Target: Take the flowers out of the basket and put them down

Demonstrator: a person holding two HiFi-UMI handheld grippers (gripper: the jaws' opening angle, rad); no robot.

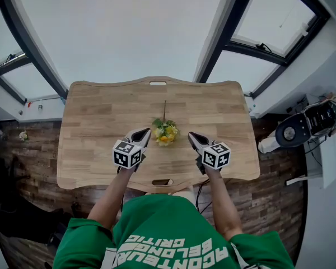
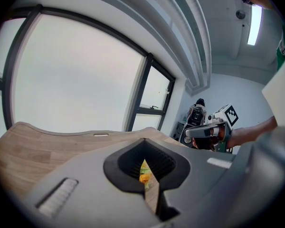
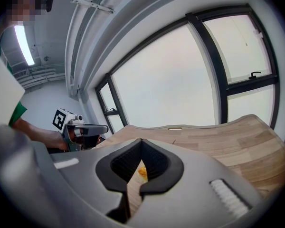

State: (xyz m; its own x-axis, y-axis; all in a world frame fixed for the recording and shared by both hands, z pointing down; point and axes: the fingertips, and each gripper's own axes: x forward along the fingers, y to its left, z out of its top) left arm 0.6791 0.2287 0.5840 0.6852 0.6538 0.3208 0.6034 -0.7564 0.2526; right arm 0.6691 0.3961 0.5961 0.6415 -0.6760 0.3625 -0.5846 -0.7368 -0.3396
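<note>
The little bunch of yellow flowers (image 1: 164, 132) lies flat on the wooden desk (image 1: 101, 111), with its thin stem (image 1: 164, 108) pointing at the far edge. No basket shows in any view, so the job looks done or very close to it.

The left gripper (image 1: 147, 131) is just beside the flowers on one side. Its fingers (image 2: 85, 184) are pressed together with nothing in them. The right gripper (image 1: 191, 135) is near the flowers on the other side. Its fingers (image 3: 204, 175) are also together and hold nothing.

The flowers look light and soft. A small bump from either gripper could push them across the smooth wood. If a gripper came down on them, the petals might get squashed. With the fingers closed like this, a grab would only poke the bunch, not pick it up.

Nothing else sits on the desk, so nothing is in the way. Big windows (image 1: 123, 32) are past the far edge. A round black and white machine (image 1: 302, 125) stands on the floor (image 1: 33, 167), well away to the right.
</note>
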